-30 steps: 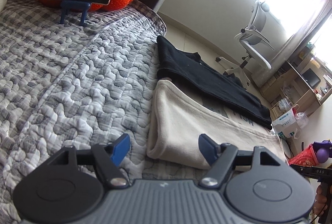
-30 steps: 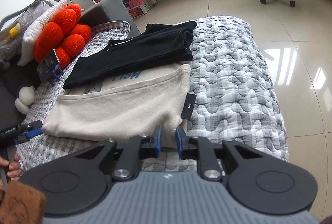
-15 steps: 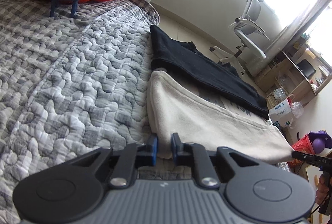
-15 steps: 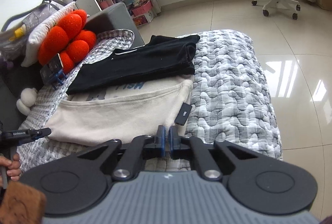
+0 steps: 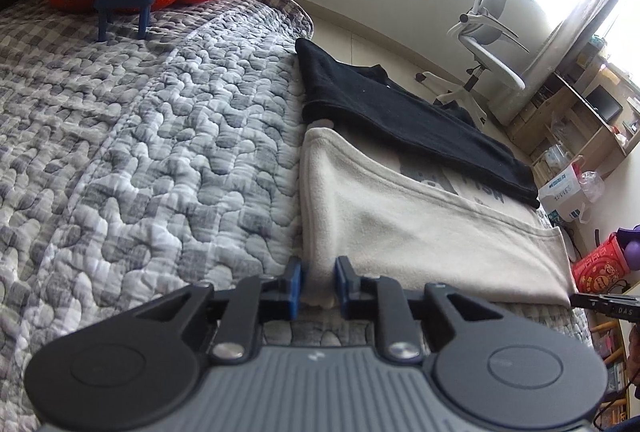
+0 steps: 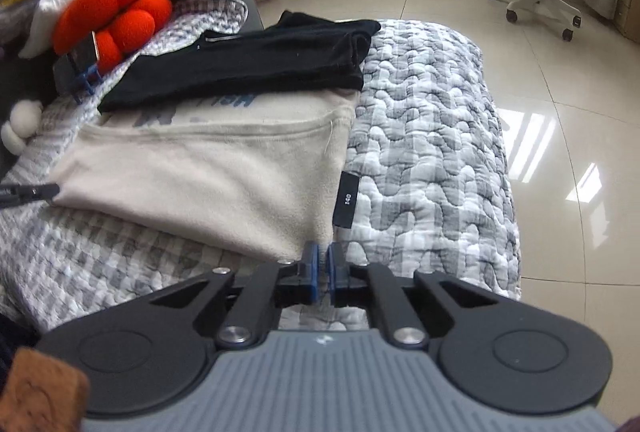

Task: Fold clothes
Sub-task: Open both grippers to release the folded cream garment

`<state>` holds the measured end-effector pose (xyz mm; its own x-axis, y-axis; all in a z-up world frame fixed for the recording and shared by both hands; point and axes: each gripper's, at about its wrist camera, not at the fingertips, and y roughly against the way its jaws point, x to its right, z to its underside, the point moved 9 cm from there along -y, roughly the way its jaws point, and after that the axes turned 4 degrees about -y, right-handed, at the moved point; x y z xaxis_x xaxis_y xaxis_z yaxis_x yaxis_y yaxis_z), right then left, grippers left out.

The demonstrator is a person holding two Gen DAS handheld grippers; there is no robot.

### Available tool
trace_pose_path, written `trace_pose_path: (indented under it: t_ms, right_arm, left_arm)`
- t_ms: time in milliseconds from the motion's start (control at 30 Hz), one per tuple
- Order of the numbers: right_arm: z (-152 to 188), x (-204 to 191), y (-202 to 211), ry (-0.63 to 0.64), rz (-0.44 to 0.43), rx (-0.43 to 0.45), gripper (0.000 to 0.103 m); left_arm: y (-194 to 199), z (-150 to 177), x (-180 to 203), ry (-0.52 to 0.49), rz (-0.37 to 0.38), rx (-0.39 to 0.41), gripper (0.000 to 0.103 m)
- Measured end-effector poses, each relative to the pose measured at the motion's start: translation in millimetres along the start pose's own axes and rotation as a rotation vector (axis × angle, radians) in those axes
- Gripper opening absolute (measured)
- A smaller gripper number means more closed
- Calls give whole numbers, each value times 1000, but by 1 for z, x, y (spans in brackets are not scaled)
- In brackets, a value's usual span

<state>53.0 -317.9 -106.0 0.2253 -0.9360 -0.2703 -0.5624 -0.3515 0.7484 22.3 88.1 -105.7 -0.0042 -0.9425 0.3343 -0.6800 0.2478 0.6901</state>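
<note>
Both wrist cameras look low, close, from opposite ends, across the beige garment [image 5: 420, 224].

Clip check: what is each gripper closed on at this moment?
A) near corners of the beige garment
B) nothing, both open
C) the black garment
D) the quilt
A: the left gripper pinches one near corner of the beige garment, and the right gripper pinches the other.

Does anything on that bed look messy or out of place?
Mostly tidy. One oddity: a black size tag sticks out from the right edge of the beige garment onto the quilt. The black garment lies overlapping the beige one's far side, partly covering its printed lettering. Nothing looks spilled or damaged.
</note>
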Motion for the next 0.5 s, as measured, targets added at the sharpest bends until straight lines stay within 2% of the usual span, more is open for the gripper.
trace_pose_path:
  t_ms: [100, 133, 200, 267, 333, 400, 500]
  right_arm:
    - [4, -3, -4, 33, 16, -24, 13]
    - [2, -2, -2, 28, 15, -14, 14]
    - [-2, 0, 2, 24, 25, 18, 19]
    - [-8, -2, 6, 40, 48, 68, 32]
    - [-13, -6, 7, 83, 84, 108, 33]
    - [-18, -13, 8, 133, 114, 148, 33]
    - [-23, -30, 8, 162, 67, 172, 33]
  left_arm:
    - [2, -2, 0, 7, 3, 5, 28]
    - [2, -3, -1, 9, 0, 8, 33]
    - [4, -5, -3, 11, -16, 17, 39]
    - [6, -10, -6, 1, -52, 34, 41]
    - [11, -16, -7, -22, -94, 63, 42]
    - [16, -22, -4, -40, -104, 97, 42]
    - [20, -24, 13, -96, -79, 128, 44]
